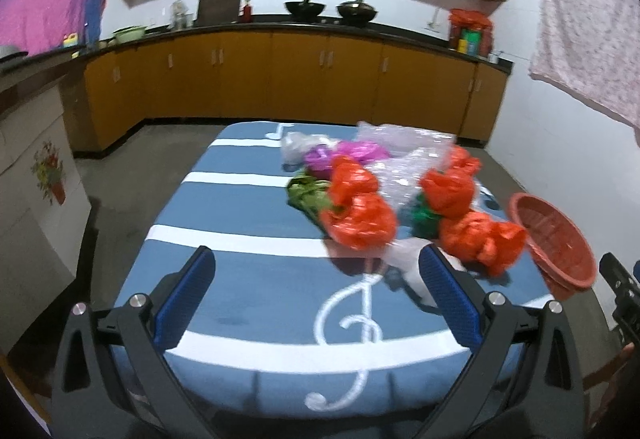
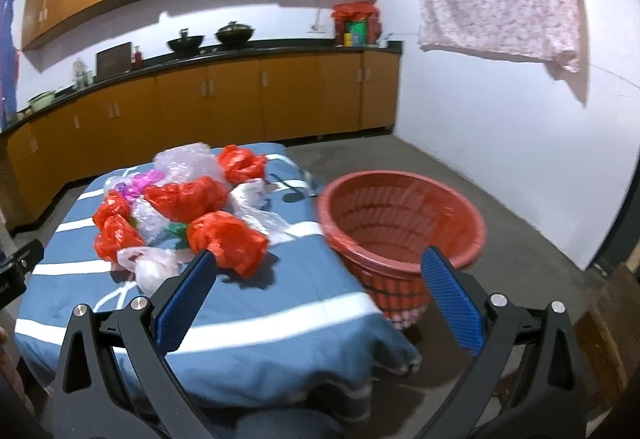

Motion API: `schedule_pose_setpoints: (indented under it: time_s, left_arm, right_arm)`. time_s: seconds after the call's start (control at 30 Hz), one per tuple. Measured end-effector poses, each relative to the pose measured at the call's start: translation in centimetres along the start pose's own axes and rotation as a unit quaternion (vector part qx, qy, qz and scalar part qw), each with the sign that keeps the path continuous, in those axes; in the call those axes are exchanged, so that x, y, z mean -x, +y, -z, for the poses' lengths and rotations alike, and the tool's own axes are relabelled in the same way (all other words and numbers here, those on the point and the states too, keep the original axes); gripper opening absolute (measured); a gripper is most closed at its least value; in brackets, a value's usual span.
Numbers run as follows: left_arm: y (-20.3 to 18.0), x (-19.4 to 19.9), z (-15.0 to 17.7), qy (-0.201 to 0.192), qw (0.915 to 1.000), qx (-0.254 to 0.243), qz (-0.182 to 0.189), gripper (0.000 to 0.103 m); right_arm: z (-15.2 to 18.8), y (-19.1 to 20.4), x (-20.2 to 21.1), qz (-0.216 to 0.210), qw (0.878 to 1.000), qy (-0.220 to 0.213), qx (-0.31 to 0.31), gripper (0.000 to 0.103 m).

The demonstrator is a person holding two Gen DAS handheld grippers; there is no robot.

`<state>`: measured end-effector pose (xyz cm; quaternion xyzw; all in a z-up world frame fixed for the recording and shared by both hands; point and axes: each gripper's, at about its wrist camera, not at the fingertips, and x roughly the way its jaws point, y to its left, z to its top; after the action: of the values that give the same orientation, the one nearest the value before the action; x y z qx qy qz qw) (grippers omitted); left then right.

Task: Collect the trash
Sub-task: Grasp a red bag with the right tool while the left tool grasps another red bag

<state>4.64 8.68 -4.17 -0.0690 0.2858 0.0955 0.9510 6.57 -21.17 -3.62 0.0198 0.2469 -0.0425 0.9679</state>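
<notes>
Beside the red basket (image 2: 404,223), my right tongs (image 2: 320,271) and left tongs (image 1: 316,267) gape empty; I should pinch the nearest orange bag (image 2: 228,239) by its bulk.

The left tongs (image 1: 316,303) are matte black, each arm a slotted triangular frame with two round silver screw heads near its top. Their fingers (image 1: 188,299) carry blue pads with a fine grid texture. The right tongs (image 2: 318,305) have the same build: black arms, silver screws at ten and two o'clock, blue textured fingers (image 2: 452,303).
</notes>
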Motion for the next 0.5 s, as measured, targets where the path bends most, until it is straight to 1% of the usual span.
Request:
schedule_pose_setpoints:
  time_s: [0.03, 0.1, 0.2, 0.3, 0.43, 0.5]
  left_arm:
    - [0.4, -0.6, -0.3, 0.001, 1.0000, 0.003, -0.002, 0.099]
    - [0.7, -1.5, -0.6, 0.002, 1.0000, 0.005, -0.006, 0.099]
    - [1.0, -3.3, -1.5, 0.006, 1.0000, 0.007, -0.003, 0.099]
    - [0.7, -5.0, -2.3, 0.012, 0.9999, 0.008, 0.003, 0.099]
    - [0.0, -7.3, -3.2, 0.018, 0.9997, 0.000, 0.014, 0.099]
    - [-0.5, -8.6, -3.4, 0.025, 0.9995, -0.002, 0.021, 0.099]
  right_arm:
    - [-0.3, 0.8, -1.1, -0.013, 1.000, 0.004, 0.005, 0.095]
    - [-0.6, 1.7, -2.5, -0.031, 0.999, 0.011, 0.013, 0.087]
    - [-0.9, 3.7, -5.1, -0.060, 0.997, 0.027, 0.029, 0.078]
    - [-1.0, 5.3, -7.4, -0.067, 0.996, 0.045, 0.045, 0.072]
    - [-0.9, 5.8, -9.6, -0.070, 0.994, 0.069, 0.045, 0.070]
    - [-0.8, 6.1, -10.3, -0.073, 0.993, 0.080, 0.047, 0.060]
